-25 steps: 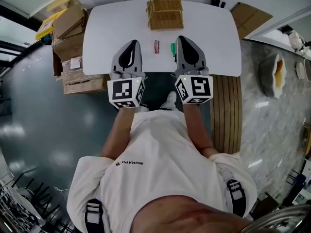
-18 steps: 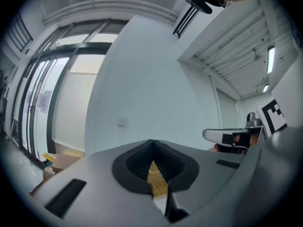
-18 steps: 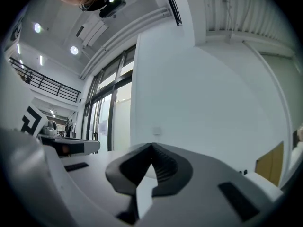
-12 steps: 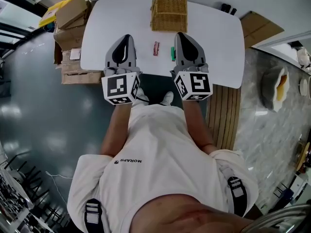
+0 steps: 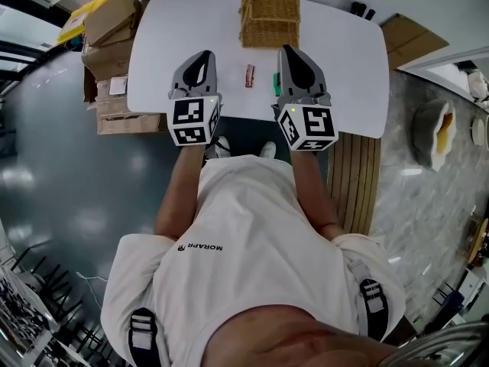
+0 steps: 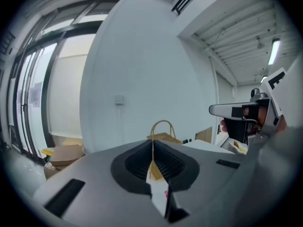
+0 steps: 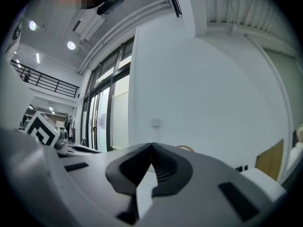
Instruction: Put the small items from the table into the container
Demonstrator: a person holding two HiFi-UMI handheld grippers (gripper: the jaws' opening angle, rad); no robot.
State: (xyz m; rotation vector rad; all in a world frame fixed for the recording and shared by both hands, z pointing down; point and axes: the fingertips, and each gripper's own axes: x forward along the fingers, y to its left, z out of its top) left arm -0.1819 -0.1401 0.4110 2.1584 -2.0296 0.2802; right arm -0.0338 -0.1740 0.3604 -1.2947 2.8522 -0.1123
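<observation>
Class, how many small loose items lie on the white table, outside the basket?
2. A red item lies between the left gripper and the right gripper; a green item lies close beside the right gripper. Others may hide under them or in the basket.

A white bench (image 5: 153,60) with rounded corners fills the upper middle of the head view. A wicker basket (image 5: 269,14) with a hoop handle stands at its far edge, near the centre. Just below the basket, toward the near edge, a small red item (image 5: 249,76) lies flat with a small green item (image 5: 275,82) just beside it on the right. Two small dark objects (image 5: 363,11) sit at the bench's upper right corner.
</observation>
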